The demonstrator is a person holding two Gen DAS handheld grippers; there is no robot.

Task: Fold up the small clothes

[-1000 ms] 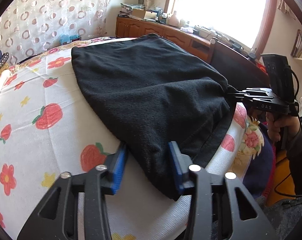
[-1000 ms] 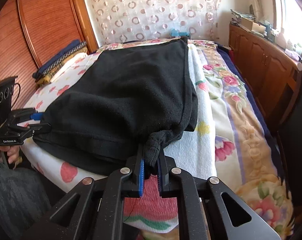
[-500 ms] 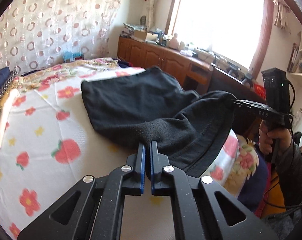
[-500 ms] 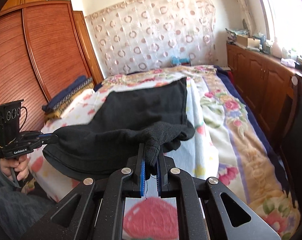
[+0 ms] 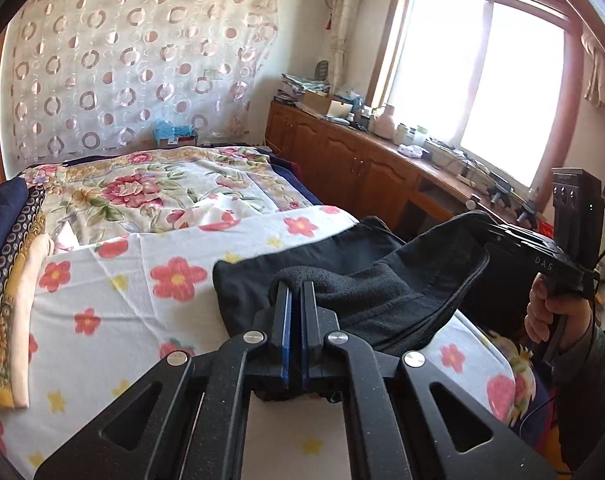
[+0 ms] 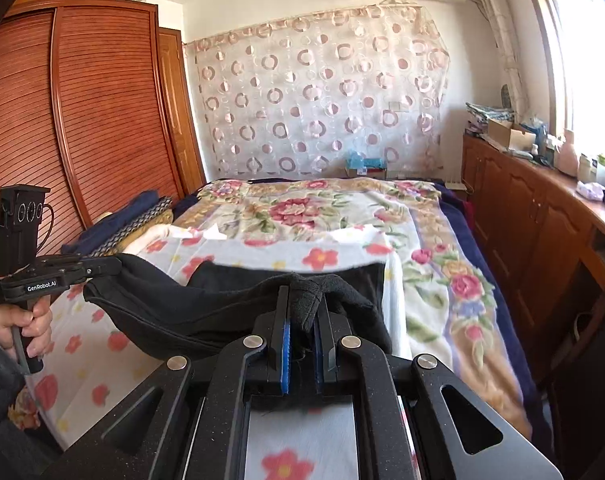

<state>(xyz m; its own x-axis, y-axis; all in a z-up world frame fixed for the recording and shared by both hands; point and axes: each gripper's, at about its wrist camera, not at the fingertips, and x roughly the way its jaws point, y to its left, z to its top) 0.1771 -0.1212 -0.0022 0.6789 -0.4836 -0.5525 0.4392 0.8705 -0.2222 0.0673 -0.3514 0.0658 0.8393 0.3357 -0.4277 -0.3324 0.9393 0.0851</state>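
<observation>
The black garment (image 5: 382, 292) is hanging in a slack curve between the two claws, its near edge lifted off the bed (image 5: 102, 280) while its far part is still lying on the flower-print sheet (image 6: 322, 258). It is looking like thick fleece: soft, limp, probably light, and not slippery, since the nap is bunching readily between the pads. It is sagging in the middle, so it is likely to drape rather than hold any shape, and a fold will need both corners carried evenly. The stitched hem along the drooping edge is giving the firmest hold; the corners, where the cloth is already gathered, seem the best places to grip.

The left claw (image 5: 295, 300) is clenched on one corner, its blue pads nearly meeting over a thin pinch of cloth. The right claw (image 6: 302, 320) is clenched on the other corner, with a thicker wad between its pads. A hand (image 6: 22, 320) is gripping each handle.

Few containers are showing. A cardboard box (image 6: 506, 132) is sitting on the wooden cabinet under the window among bottles and clutter; what it holds cannot be made out. A small blue box (image 5: 174, 134) is standing at the far end of the bed, its contents unclear too. Folded blankets (image 5: 6, 260) are stacked along the bed's left side.
</observation>
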